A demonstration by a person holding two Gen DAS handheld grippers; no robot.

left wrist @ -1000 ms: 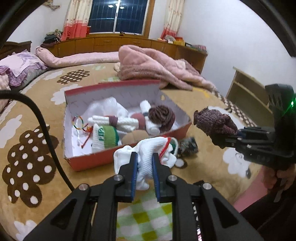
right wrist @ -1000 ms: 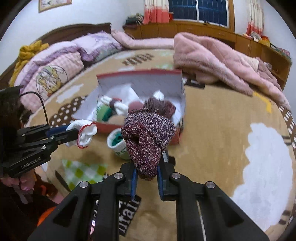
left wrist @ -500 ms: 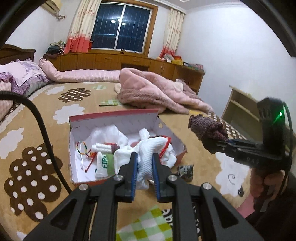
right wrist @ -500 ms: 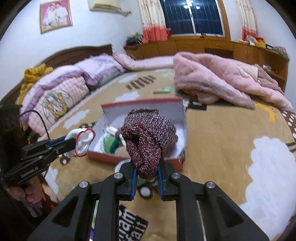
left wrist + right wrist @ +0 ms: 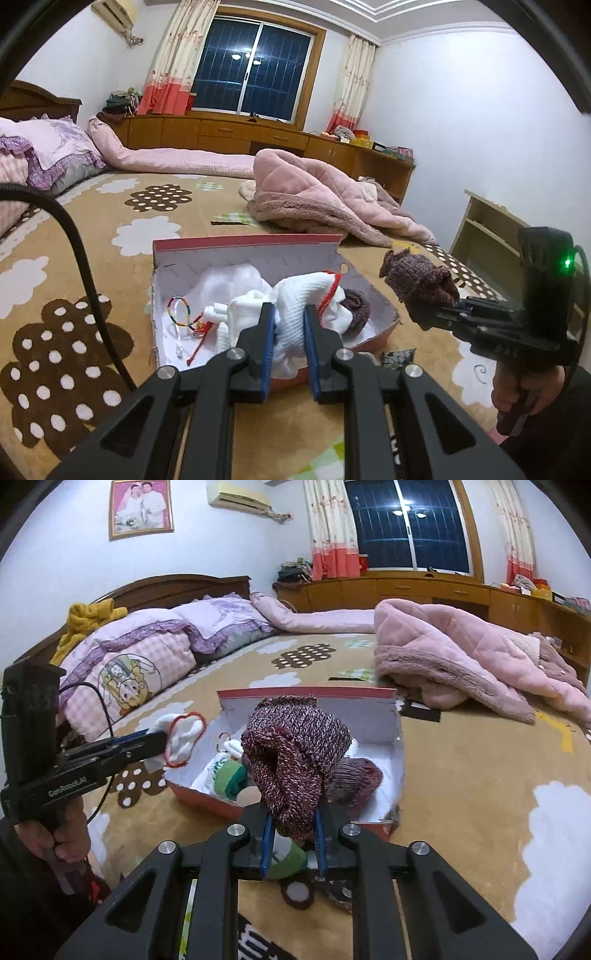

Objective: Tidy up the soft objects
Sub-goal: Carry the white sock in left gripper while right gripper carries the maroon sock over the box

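Observation:
My left gripper [image 5: 289, 325] is shut on a white sock with a red cuff edge [image 5: 295, 306], held above the near side of the open red box [image 5: 258, 242]. My right gripper [image 5: 293, 821] is shut on a maroon knitted sock [image 5: 295, 753], raised in front of the same box [image 5: 306, 693]. Inside the box lie white socks, a green-banded rolled sock [image 5: 231, 781], another maroon knitted roll [image 5: 354, 779] and a coloured bracelet [image 5: 179, 312]. In the left wrist view the right gripper [image 5: 432, 314] with its maroon sock [image 5: 417, 280] hangs to the right of the box.
The box sits on a tan bedspread with brown and white cloud patches [image 5: 66, 350]. A pink quilted blanket [image 5: 317, 192] is heaped behind it, pillows [image 5: 147, 653] lie at the headboard. Small socks [image 5: 291, 860] lie on the bed under my right gripper. A person's hand [image 5: 524, 391] holds each gripper.
Both grippers have tilted upward and risen a little with their socks, so the box sits lower in each view and more of the room shows. Both grips are unchanged.

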